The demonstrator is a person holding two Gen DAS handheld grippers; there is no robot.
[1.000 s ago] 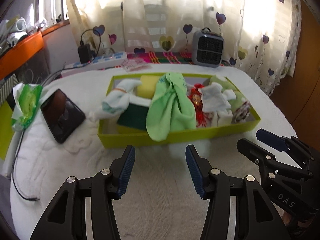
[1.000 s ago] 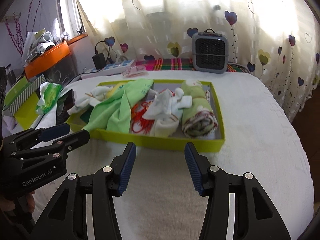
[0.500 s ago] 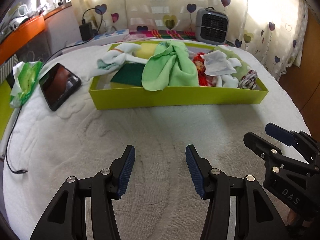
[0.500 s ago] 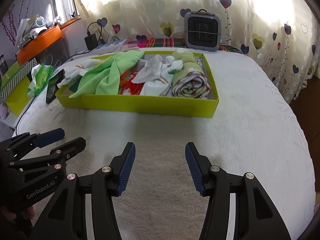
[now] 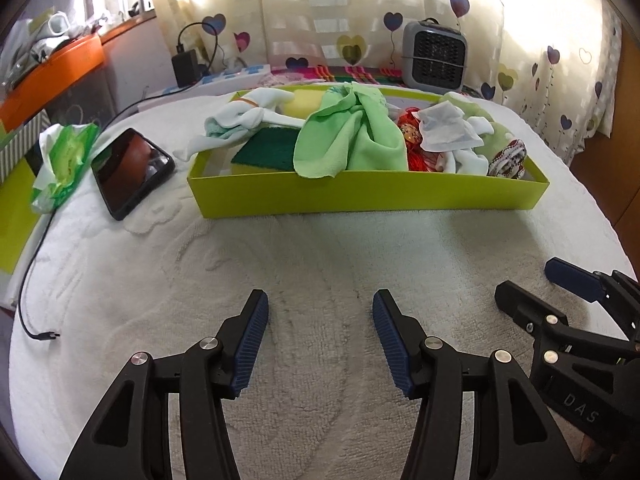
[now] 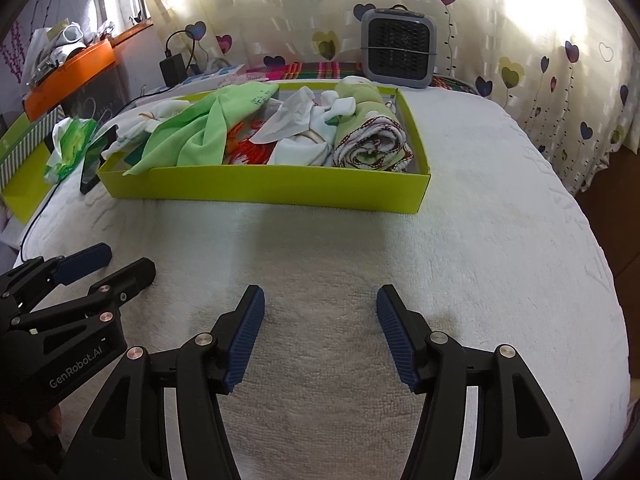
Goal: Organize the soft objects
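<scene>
A lime-green shallow box [image 5: 368, 196] [image 6: 280, 190] sits on the white towel-covered surface. It holds a light green cloth [image 5: 352, 136] [image 6: 200, 132], white socks [image 5: 244, 120] [image 6: 316, 136], a red patterned cloth [image 5: 412, 136], a dark green pad [image 5: 266, 150] and a rolled green towel [image 6: 368, 140]. My left gripper [image 5: 318, 340] is low over bare towel in front of the box, its jaws opening with nothing between them. My right gripper [image 6: 318, 336] is beside it to the right, its jaws also opening and empty.
A black phone [image 5: 130, 172] and a green wipes pack [image 5: 64, 160] lie left of the box, with a cable [image 5: 32, 276] trailing forward. A grey fan heater [image 5: 434, 58] stands behind the box by the heart-print curtain. An orange shelf [image 5: 52, 76] is at far left.
Both grippers have sunk toward the towel and tilted, so the box now sits higher and farther in each view. The right jaws have spread wider. Nothing in the box moved.
</scene>
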